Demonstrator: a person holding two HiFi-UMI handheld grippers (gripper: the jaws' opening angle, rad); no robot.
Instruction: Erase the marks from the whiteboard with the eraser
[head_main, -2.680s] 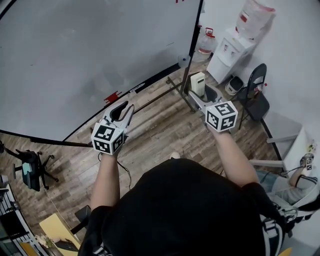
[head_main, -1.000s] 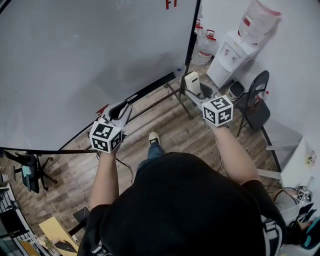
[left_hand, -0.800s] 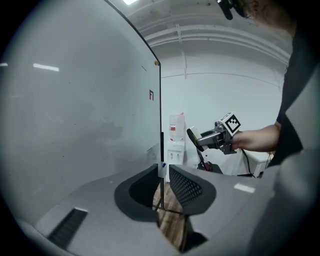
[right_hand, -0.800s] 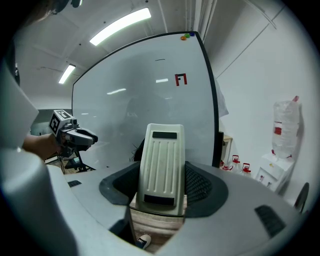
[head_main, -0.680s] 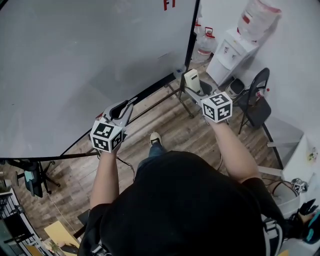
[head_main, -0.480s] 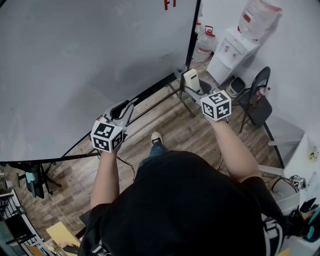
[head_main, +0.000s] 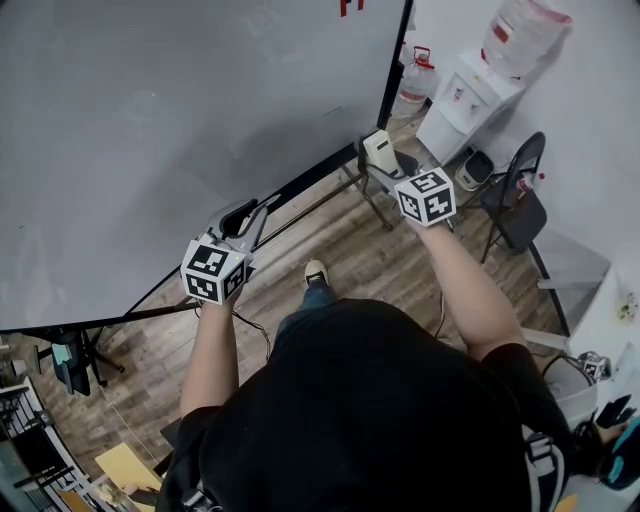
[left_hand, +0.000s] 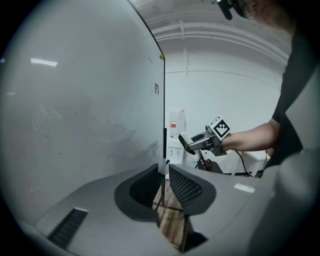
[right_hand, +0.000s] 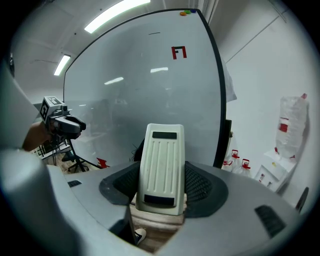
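Holding the eraser (right_hand: 161, 167) clamped in my right gripper (head_main: 380, 165), its long axis running out along the jaws and its ribbed back facing my camera. The red mark (right_hand: 178, 52) sits on the whiteboard (head_main: 150, 120) ahead of and well above the eraser's tip, a touch to the right, so I judge the reach goes up and forward. My left gripper (head_main: 240, 222) is farther from the mark, off to the left, jaws slightly apart on nothing.

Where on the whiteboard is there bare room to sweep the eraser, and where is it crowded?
The whiteboard is bare across nearly its whole face, left of the red mark near its top right corner. Crowded: beyond the black right frame stand water bottles, a water dispenser and a folding chair.
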